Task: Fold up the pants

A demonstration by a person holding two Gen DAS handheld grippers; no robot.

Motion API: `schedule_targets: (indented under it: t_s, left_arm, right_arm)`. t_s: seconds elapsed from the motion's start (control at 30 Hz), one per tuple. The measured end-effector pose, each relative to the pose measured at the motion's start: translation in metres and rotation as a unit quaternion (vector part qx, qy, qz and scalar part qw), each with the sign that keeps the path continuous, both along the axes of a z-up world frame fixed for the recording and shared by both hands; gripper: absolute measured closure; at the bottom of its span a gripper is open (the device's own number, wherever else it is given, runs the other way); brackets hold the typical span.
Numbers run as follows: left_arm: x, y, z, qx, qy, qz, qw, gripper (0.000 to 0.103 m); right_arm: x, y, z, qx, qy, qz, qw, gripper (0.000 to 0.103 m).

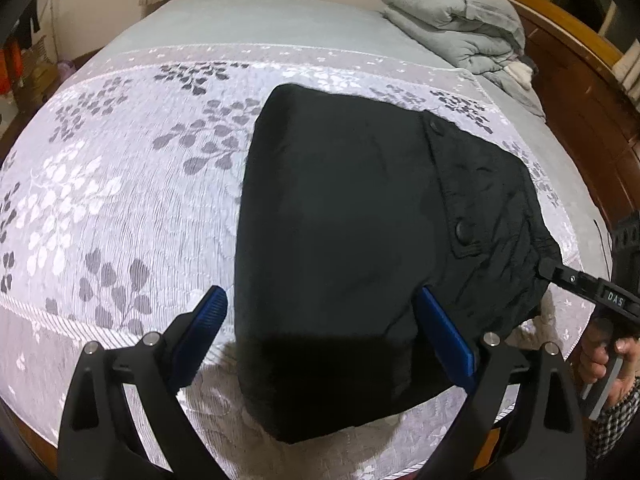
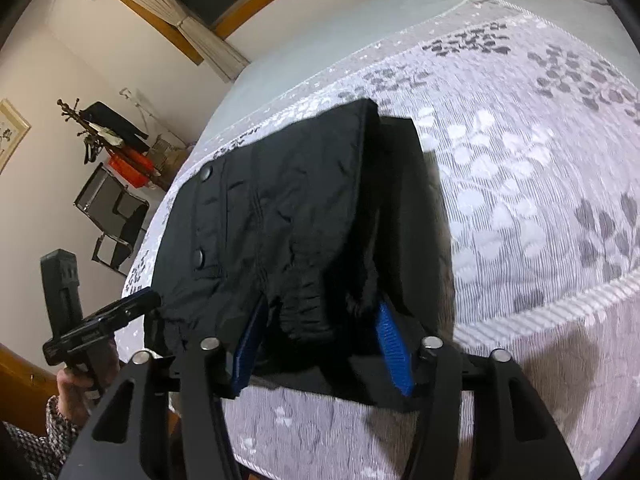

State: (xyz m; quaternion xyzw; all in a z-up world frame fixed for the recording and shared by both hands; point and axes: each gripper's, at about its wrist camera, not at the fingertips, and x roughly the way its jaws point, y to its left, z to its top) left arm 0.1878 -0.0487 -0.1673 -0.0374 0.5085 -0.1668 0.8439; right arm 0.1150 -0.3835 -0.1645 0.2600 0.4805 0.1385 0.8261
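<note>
The black pants [image 1: 344, 216] lie folded into a compact block on the floral bedspread [image 1: 120, 184]. My left gripper [image 1: 320, 328] is open, its blue fingers [image 1: 204, 320] straddling the near edge of the block. In the left wrist view the right gripper [image 1: 568, 280] reaches the pants' waistband at the right. In the right wrist view the pants [image 2: 288, 216] show two snap buttons, and my right gripper [image 2: 320, 344] is open with the gathered waistband edge between its blue fingers [image 2: 392, 344]. The left gripper [image 2: 120, 312] shows at the left there.
A folded grey duvet [image 1: 460, 28] lies at the far right of the bed by the wooden headboard [image 1: 580, 80]. A coat rack and a folding chair [image 2: 112, 216] stand beside the bed. The bed's near edge is just below the pants.
</note>
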Motion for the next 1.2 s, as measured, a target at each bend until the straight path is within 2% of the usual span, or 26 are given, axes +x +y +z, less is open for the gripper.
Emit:
schedule_targets:
  t_s: [0.27, 0.5, 0.9, 1.0, 1.07, 1.2]
  left_arm:
    - [0.001, 0.001, -0.004, -0.005, 0.01, 0.009, 0.9999, 0.008]
    - [0.003, -0.013, 0.0, -0.006, 0.0, -0.004, 1.0, 0.008]
    - [0.003, -0.023, 0.005, 0.008, -0.015, -0.013, 0.9998, 0.008]
    - [0.002, -0.026, 0.007, 0.011, -0.018, -0.015, 0.9997, 0.008]
    - [0.001, -0.027, 0.009, 0.01, -0.019, -0.017, 0.9996, 0.008]
    - [-0.001, -0.028, 0.012, 0.014, -0.025, -0.019, 0.9994, 0.008]
  right_arm:
    - [0.001, -0.004, 0.015, 0.013, -0.02, -0.008, 1.0, 0.067]
    - [0.001, -0.019, 0.035, 0.016, -0.038, -0.025, 0.999, 0.068]
    - [0.003, -0.014, -0.005, 0.008, 0.002, -0.024, 1.0, 0.067]
    - [0.003, -0.013, -0.011, -0.002, 0.007, -0.021, 1.0, 0.066]
    - [0.004, -0.01, -0.012, -0.017, 0.01, -0.012, 1.0, 0.06]
    - [0.002, -0.007, 0.0, -0.044, 0.001, -0.004, 0.999, 0.055]
